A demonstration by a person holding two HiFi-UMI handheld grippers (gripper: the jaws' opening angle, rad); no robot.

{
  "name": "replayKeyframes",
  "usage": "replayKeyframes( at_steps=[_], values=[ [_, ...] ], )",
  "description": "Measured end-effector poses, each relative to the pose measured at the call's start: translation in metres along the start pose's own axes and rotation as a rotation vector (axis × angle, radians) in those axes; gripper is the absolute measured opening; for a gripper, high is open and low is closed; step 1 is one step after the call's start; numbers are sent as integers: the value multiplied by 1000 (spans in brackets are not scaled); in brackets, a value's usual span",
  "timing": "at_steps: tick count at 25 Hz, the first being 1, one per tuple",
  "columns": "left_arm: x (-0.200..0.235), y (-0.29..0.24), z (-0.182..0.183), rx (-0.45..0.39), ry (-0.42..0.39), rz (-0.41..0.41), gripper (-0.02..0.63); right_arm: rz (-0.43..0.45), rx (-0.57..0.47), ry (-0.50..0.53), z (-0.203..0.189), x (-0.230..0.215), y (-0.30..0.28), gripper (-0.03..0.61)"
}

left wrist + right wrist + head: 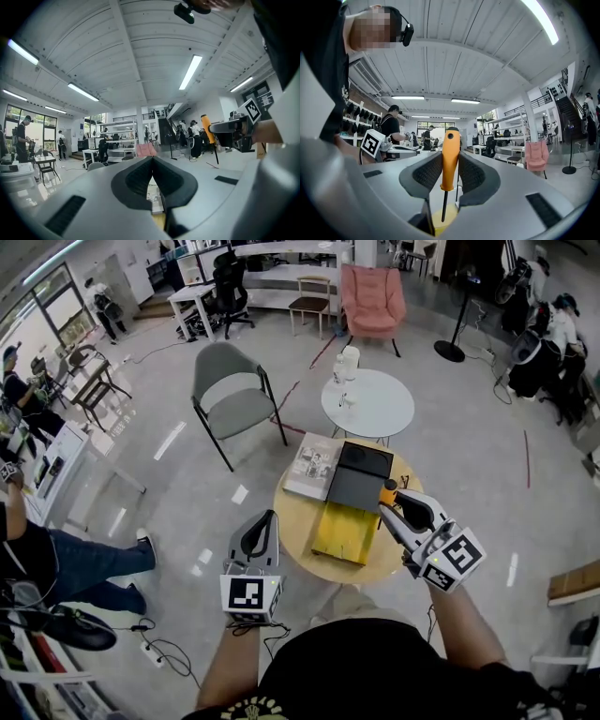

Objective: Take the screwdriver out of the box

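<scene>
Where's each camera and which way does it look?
Head view: on the head, looking down at the table; forearms, left gripper and right gripper show.
Left gripper view: on that gripper, looking across the room past its shut fingers.
Right gripper view: on that gripper, looking past fingers clamping the screwdriver; the person's torso shows.
Shared: each gripper view sees the other gripper.

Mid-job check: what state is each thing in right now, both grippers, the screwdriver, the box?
box: open, on the round table
screwdriver: out of the box, upright, shaft pointing down
right gripper: fingers shut on the screwdriver's orange handle
left gripper: fingers shut, nothing between them
magazine: closed, flat beside the box
</scene>
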State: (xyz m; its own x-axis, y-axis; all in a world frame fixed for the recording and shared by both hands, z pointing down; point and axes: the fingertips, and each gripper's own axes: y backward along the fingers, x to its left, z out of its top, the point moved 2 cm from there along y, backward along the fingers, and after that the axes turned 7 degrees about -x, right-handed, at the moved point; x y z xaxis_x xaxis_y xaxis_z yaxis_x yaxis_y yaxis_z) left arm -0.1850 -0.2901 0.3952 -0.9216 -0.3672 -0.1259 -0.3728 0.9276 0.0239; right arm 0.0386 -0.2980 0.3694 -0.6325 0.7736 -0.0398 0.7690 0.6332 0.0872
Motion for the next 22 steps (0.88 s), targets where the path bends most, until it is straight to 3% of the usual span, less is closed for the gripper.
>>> replayKeyframes(
  at_steps=[22],
  values=[
    [-13,7,5,-20,3,-18,14,-31,18,-6,-5,5,11,123]
  ],
)
